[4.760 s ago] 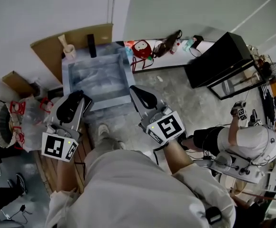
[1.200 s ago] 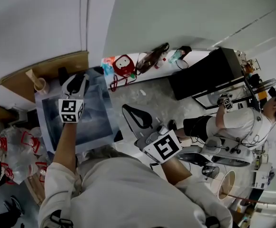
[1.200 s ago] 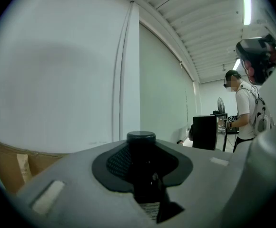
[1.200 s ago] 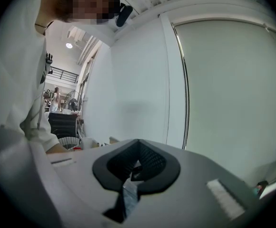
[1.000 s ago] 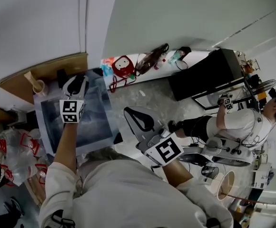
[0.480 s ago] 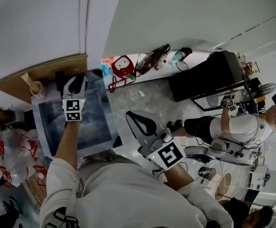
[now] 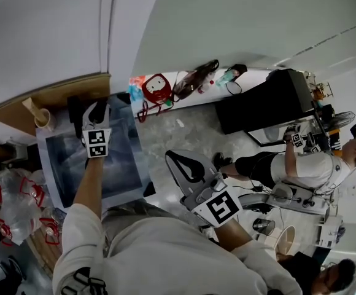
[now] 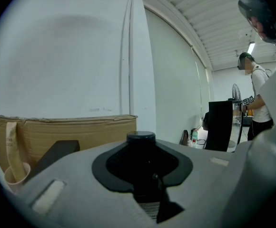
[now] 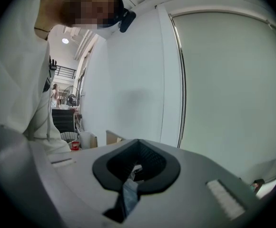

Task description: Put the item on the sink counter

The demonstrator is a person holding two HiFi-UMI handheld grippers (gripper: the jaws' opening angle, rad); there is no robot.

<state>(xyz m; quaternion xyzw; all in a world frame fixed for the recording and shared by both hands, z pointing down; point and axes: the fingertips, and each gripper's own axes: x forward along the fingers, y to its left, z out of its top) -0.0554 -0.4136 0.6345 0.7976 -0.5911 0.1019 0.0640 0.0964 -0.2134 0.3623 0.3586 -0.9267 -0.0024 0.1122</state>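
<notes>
Left gripper (image 7: 97,110) is clamped on the item, a dark round-capped bottle (image 8: 140,141). It's upright btw the jaws and hangs over the back end of the sink (image 7: 119,165), close to the cardboard panel (image 7: 49,94). Right gripper (image 7: 177,162) is closed on nothing, out over the floor, well apart from the sink.

To do this step well, I reckon I should:
- bring the bottle down slow onto a bare flat strip of the tabletop (image 7: 140,155) round the basin;
- keep it vertical and let the base seat fully before parting the jaws;
- back out straight w/o clipping the cap.

The rim strips look narrow, so a set-down too near the basin edge could tip it in.

In the way are a dark block (image 7: 75,112) just beside the gripper and a paper cup (image 7: 41,118) w/ a wooden stick by the cardboard. I'd pick a spot away from both.

Elsewhere there's a red bag (image 7: 156,88) by the wall, a black cabinet (image 7: 258,100) and a seated person (image 7: 307,168), none near the sink.
</notes>
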